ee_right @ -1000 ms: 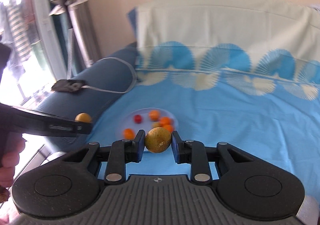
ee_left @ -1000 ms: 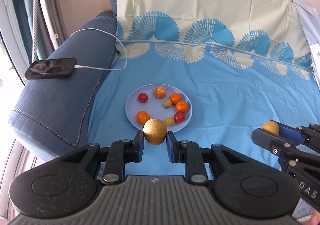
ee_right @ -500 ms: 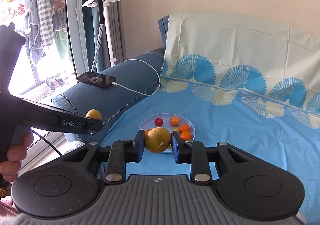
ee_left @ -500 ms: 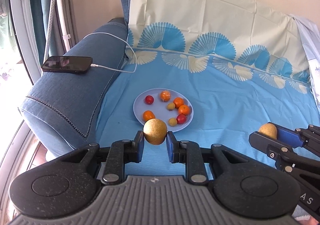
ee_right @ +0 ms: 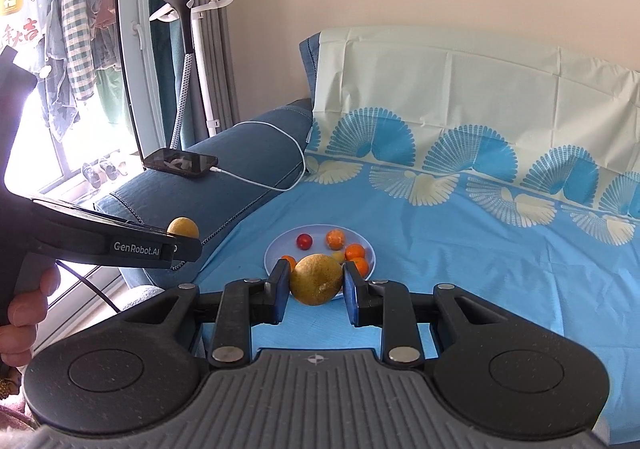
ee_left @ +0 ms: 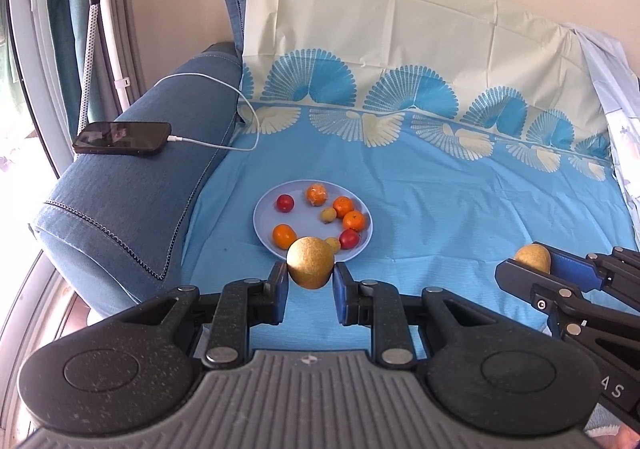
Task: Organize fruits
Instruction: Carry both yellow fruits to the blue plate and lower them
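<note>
Golden-brown pears (ee_left: pixel 311 263) (ee_right: pixel 316 279) are pinched in the jaws of both the left gripper (ee_left: pixel 308 289) and right gripper (ee_right: pixel 316 295), with the fruit plate (ee_left: pixel 264 225) lying just ahead and below.

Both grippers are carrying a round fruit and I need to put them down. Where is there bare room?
The blue sheet is bare to the right of the plate, up to the fan pattern, and between plate and armrest. The plate is crowded along its right side; its left middle is free. The phone takes the armrest top.
</note>
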A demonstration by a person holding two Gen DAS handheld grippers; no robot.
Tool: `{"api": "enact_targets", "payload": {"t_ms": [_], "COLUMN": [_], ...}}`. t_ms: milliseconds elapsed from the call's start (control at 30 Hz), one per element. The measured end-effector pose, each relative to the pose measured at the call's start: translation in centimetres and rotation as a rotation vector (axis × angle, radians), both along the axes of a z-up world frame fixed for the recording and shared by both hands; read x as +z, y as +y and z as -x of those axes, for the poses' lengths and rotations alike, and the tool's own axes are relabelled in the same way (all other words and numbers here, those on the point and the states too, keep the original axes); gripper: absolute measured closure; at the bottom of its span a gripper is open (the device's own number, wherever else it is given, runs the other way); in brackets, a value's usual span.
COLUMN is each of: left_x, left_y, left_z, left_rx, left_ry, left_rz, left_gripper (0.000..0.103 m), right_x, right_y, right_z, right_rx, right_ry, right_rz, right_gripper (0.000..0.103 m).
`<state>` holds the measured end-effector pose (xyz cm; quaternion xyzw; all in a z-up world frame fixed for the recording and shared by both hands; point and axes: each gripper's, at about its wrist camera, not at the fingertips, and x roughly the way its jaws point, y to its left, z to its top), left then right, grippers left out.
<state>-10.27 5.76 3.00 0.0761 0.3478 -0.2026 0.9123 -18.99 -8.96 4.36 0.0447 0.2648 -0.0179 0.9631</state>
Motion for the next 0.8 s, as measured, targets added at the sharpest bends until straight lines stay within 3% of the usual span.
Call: {"api": "enact_targets", "payload": {"t_ms": [800], "left_x": [-0.98], "left_y": [-0.21], "left_z": [-0.97], "left_rx": [-0.005], "left_ry": [0.040], "left_rz": [-0.002], "left_gripper": [0.077], "right_x": [-0.46], "right_y": [0.00], "right_z": [-0.65], "right_rx": [-0.007], "right_ry": [0.036], "right_rz": [-0.010], "right_gripper": [0.074]}}
